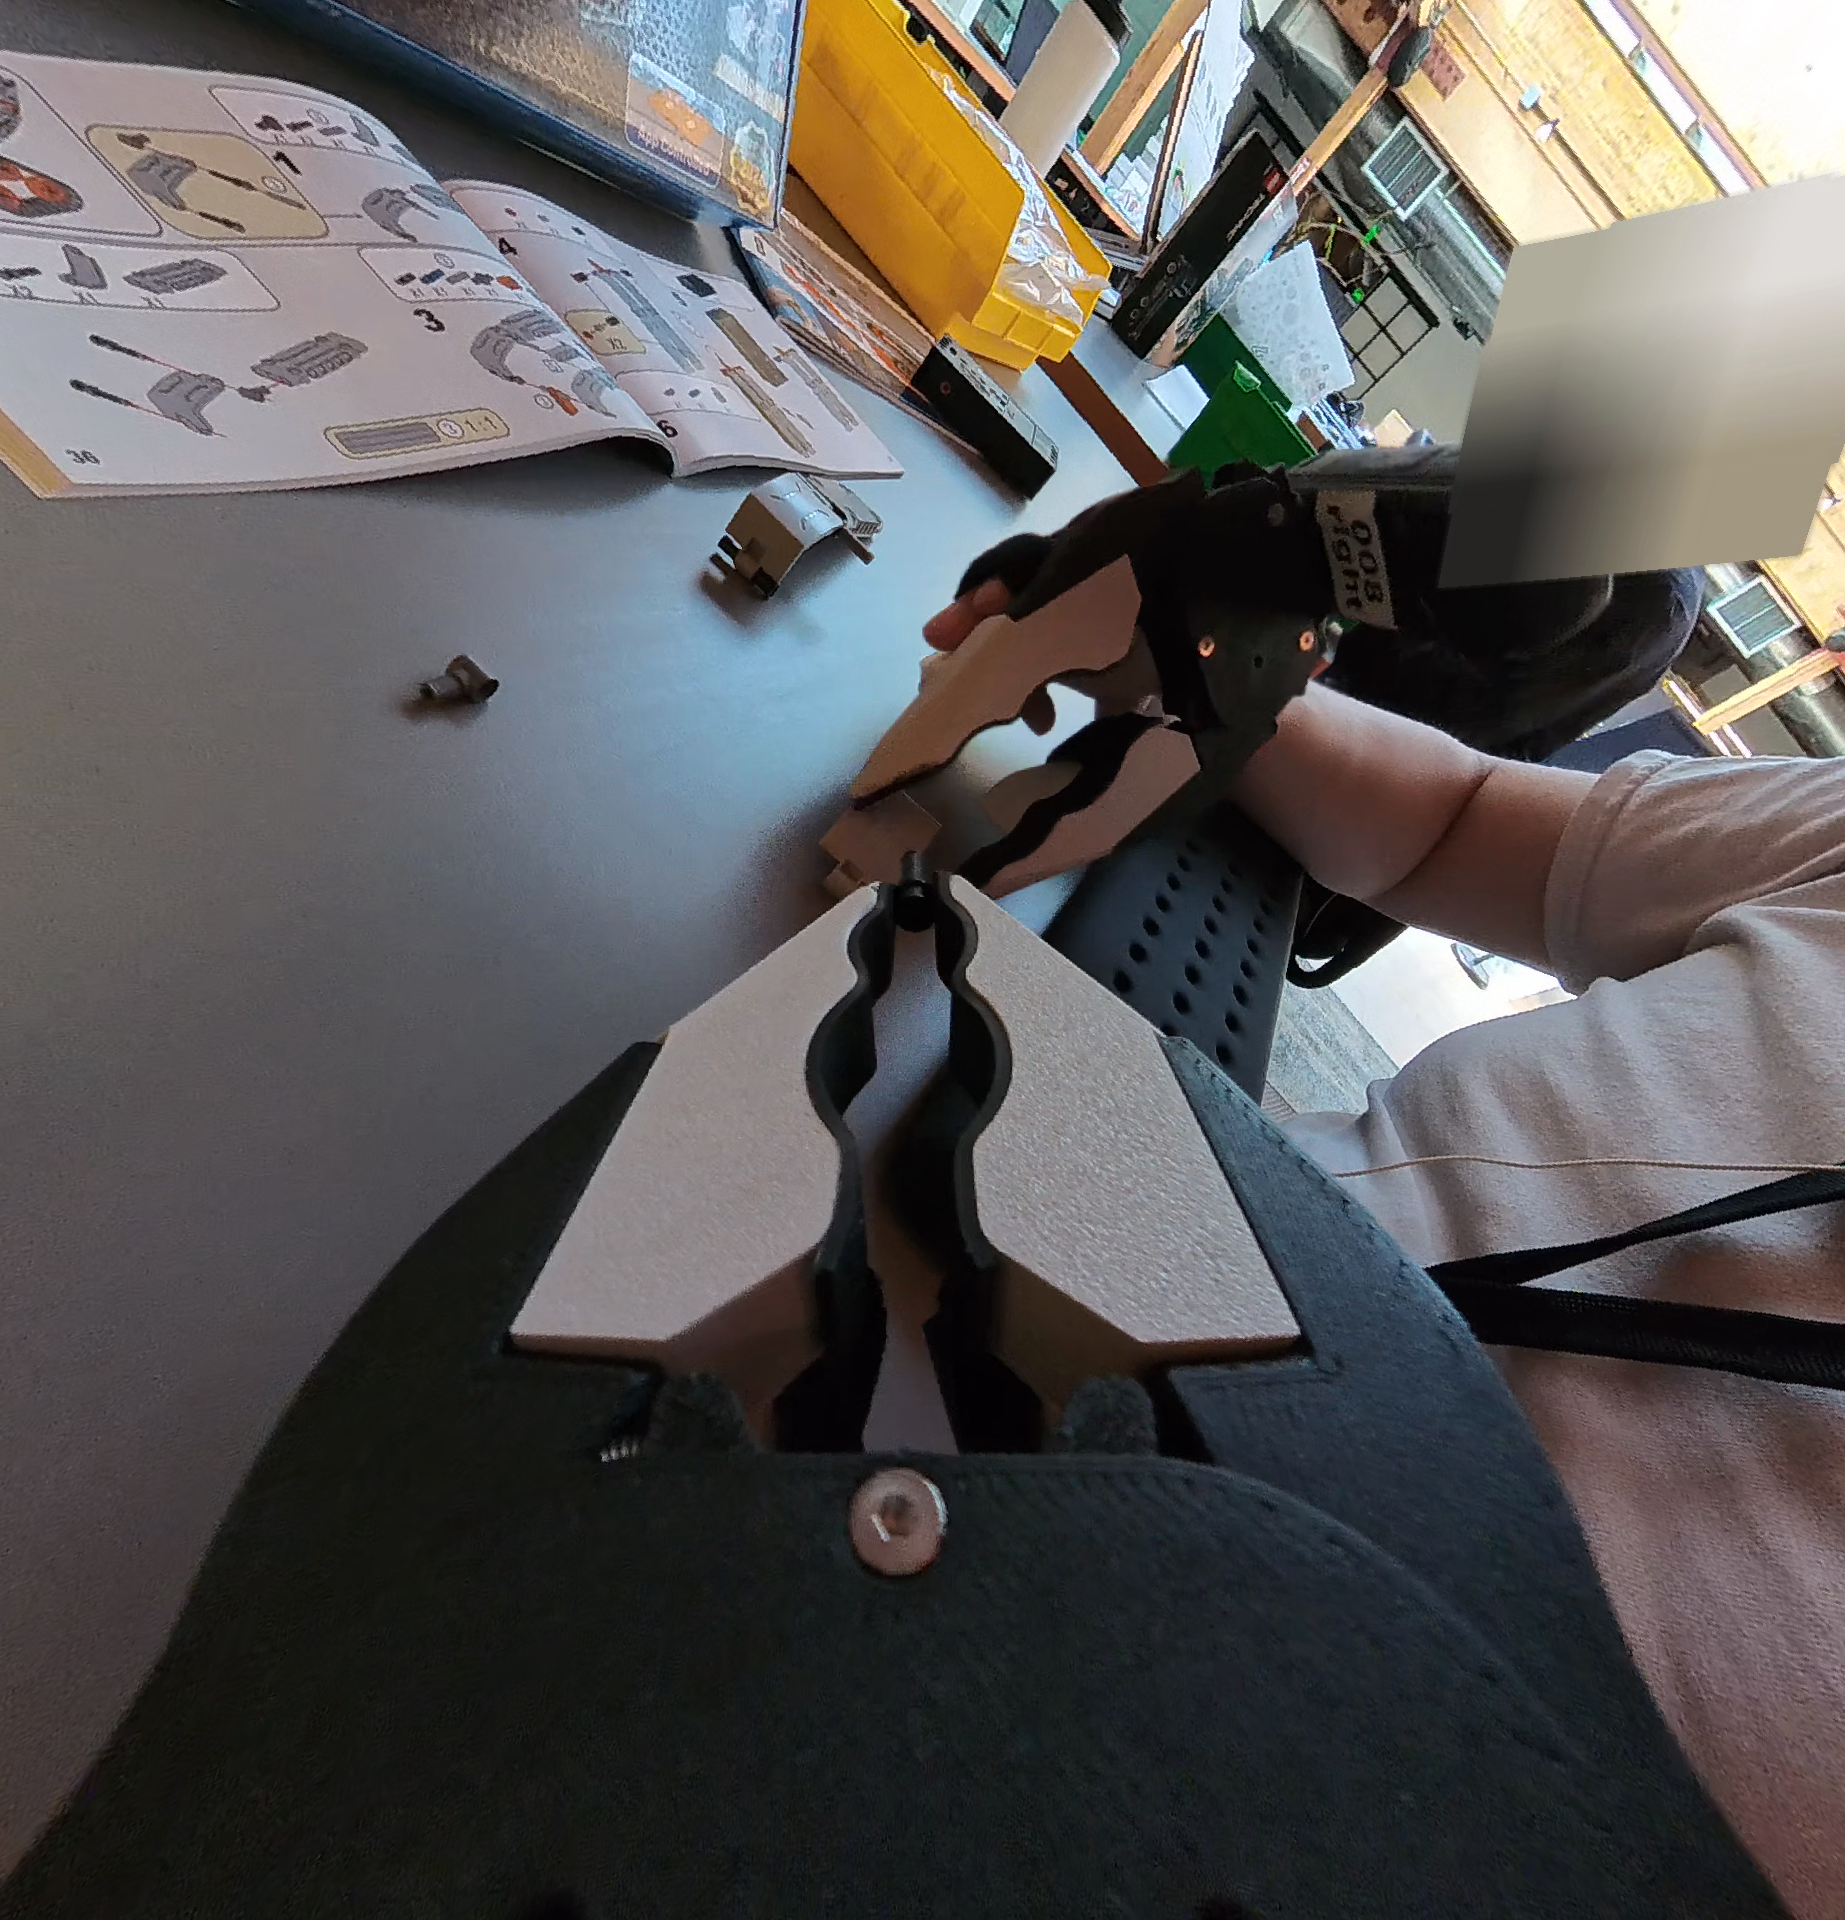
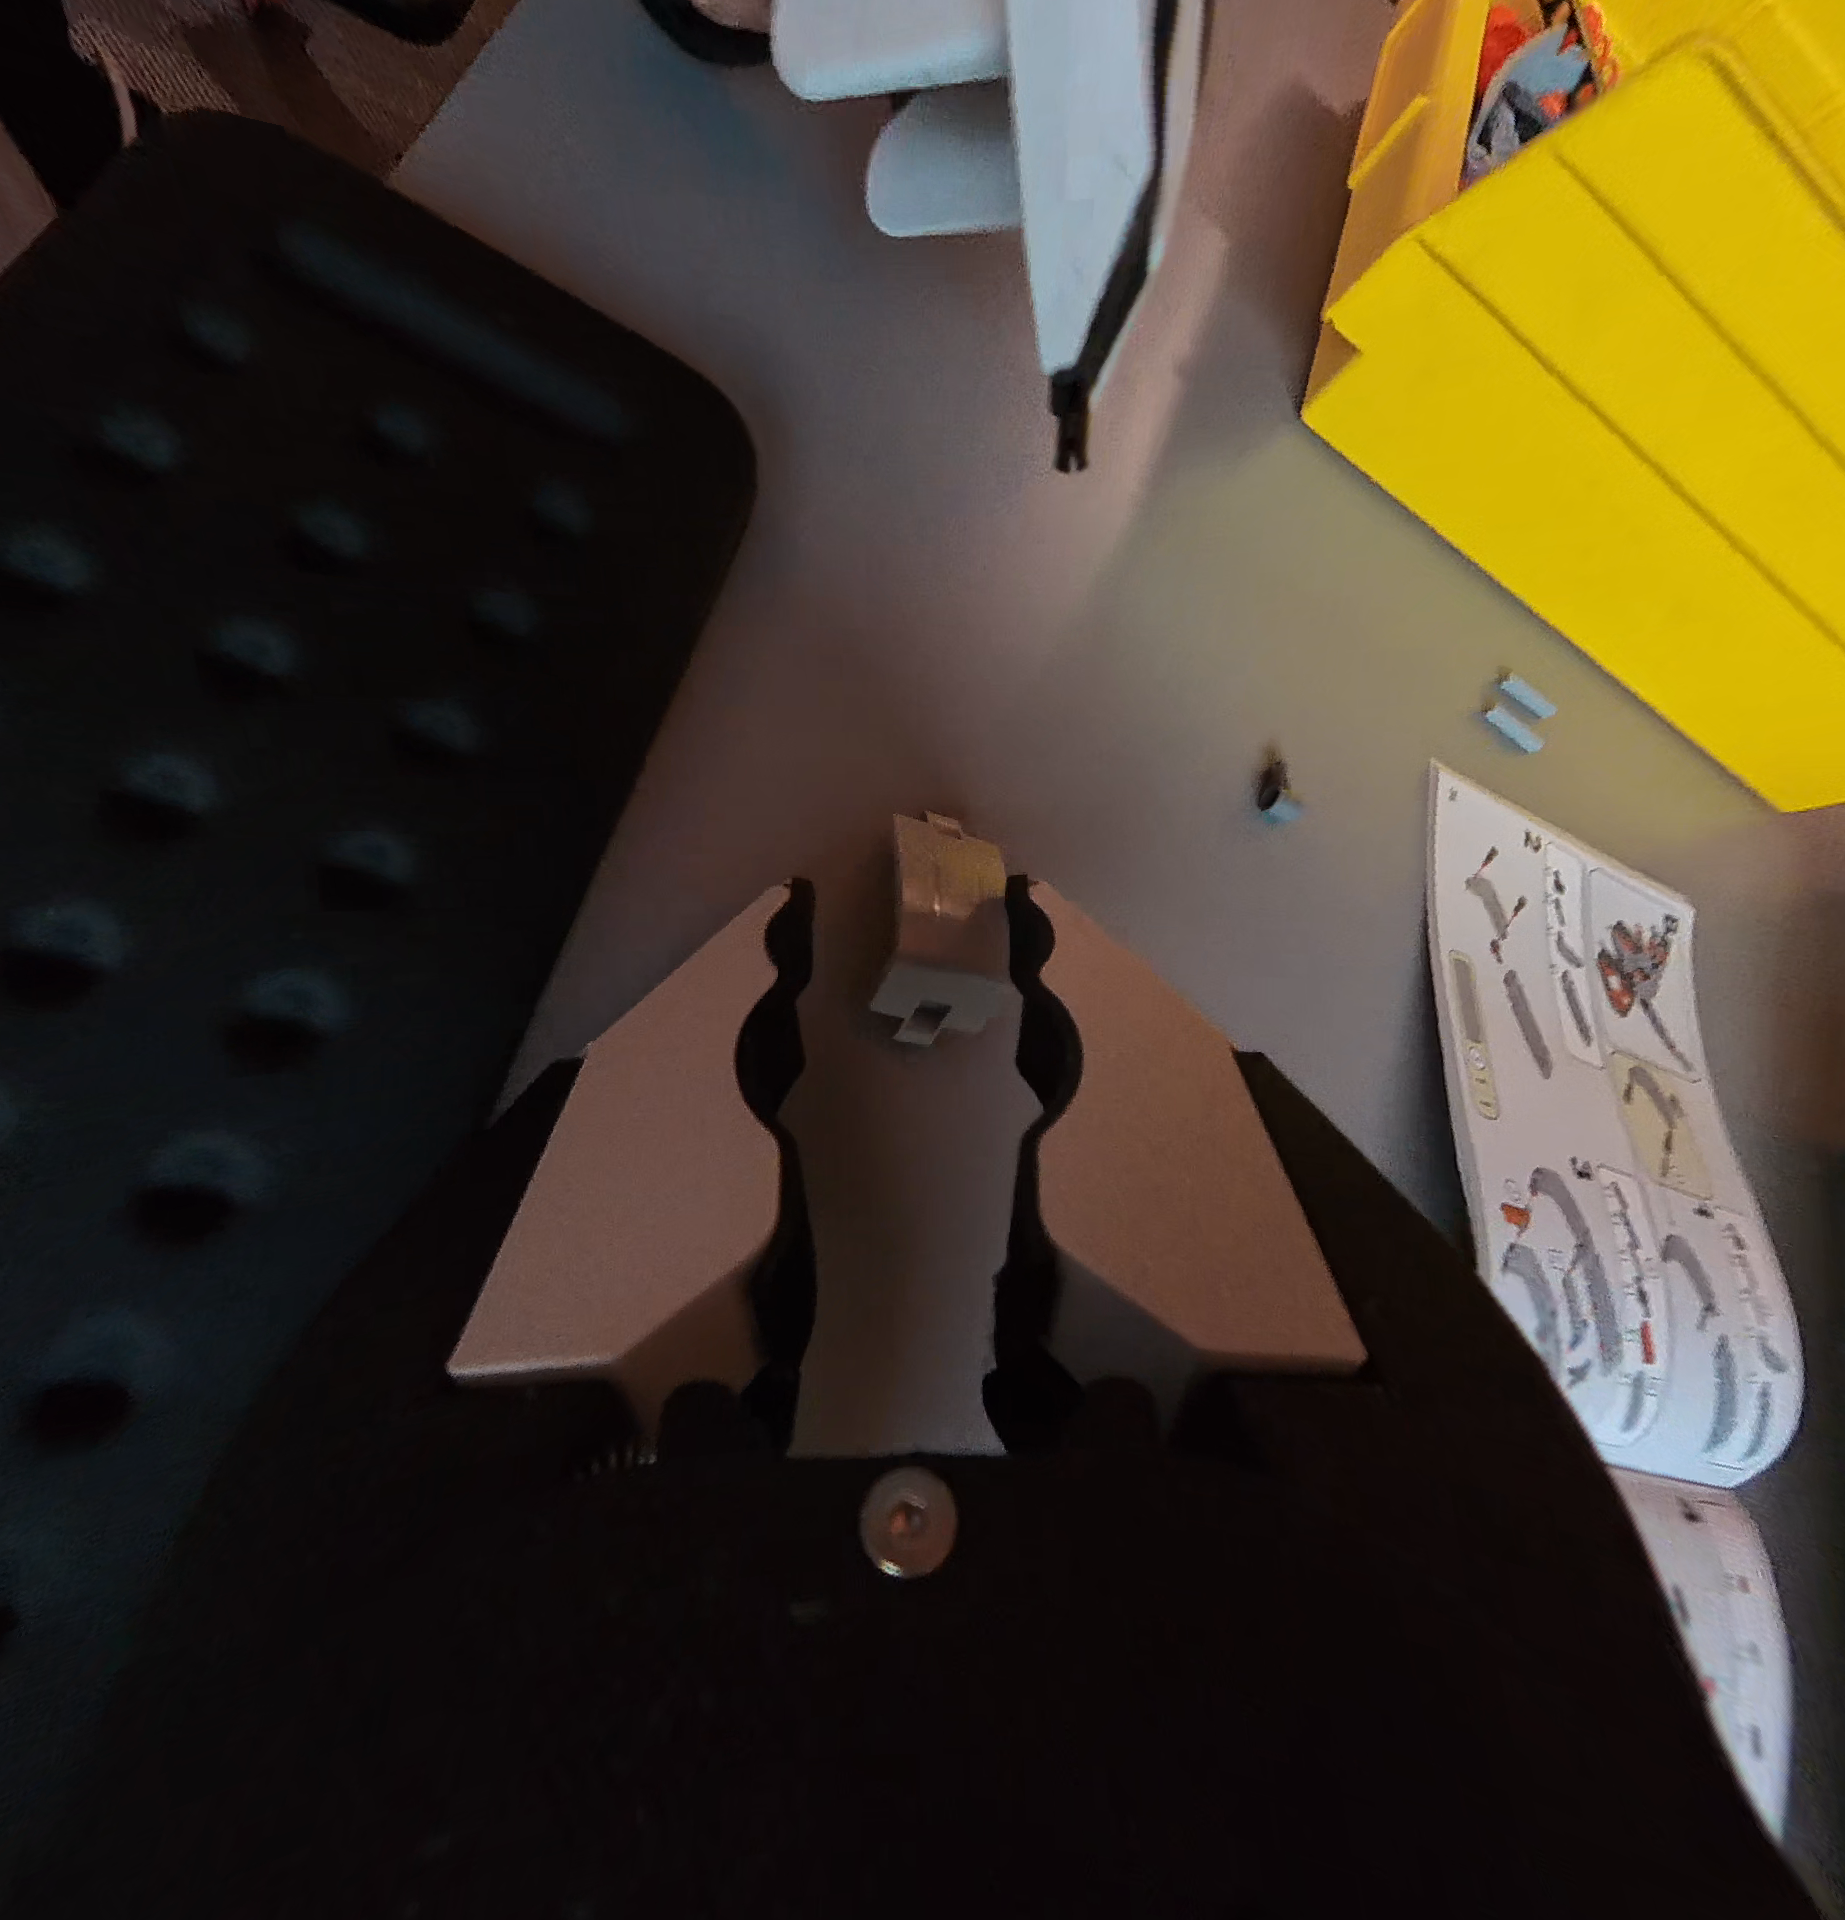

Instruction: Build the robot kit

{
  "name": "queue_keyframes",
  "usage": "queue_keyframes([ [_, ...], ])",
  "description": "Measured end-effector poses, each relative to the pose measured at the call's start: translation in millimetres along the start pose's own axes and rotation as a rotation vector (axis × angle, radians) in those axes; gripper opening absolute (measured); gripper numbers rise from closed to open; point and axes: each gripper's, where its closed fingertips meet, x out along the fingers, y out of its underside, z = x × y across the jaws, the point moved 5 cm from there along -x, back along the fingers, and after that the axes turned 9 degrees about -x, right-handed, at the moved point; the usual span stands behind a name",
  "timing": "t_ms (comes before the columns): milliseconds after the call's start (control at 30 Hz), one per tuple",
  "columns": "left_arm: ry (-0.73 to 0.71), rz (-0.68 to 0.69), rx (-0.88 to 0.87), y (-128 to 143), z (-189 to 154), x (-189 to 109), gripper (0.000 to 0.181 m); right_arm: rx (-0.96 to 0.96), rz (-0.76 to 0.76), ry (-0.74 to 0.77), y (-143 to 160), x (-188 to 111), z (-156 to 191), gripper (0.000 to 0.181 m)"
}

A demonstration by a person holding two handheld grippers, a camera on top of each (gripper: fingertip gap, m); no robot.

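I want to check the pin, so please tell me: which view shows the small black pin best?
The left wrist view: the small black pin is sharp there, pinched at the tips of the left gripper. The right wrist view shows it only far off, as a blurred dark tip above the grey brick.

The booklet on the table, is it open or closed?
Open. The booklet lies spread flat on the grey table, two printed pages showing with the fold between them.

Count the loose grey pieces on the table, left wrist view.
3: a curved assembly below the booklet, a small connector alone farther left, a block at the right gripper's tips. More may be hidden.
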Motion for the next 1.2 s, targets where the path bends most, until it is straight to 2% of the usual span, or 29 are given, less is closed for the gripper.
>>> queue_keyframes([
  [233,0.0,0.007,-0.002,0,0,3,0.005,0.129,-0.061,-0.054,6,1,-7,0.041],
  [367,0.008,0.01,-0.006,-1,0,5,0.005,0.298,-0.175,-0.112,3,-2,-18,0.045],
  [600,0.011,0.016,-0.007,0,-1,7,0.005,0.627,-0.35,-0.184,14,-11,-55,0.039],
  [733,0.01,0.015,-0.009,0,-1,7,0.005,0.508,-0.233,-0.199,20,-7,-45,0.038],
  [900,0.014,0.012,-0.014,0,1,8,0.005,0.448,-0.188,-0.176,20,-5,-43,0.02],
  [967,0.015,0.011,-0.015,0,1,8,0.005,0.326,-0.123,-0.132,20,-4,-38,0.01],
  [1067,0.013,0.012,-0.019,1,2,9,0.005,0.175,-0.042,-0.075,14,0,-29,0.007],
  [1133,0.012,0.009,-0.021,1,2,8,0.005,0.006,0.007,0.047,7,-2,-27,0.004],
  [1200,0.011,0.005,-0.02,1,2,6,0.005,-0.248,0.108,0.205,3,-3,-24,0.004],
])
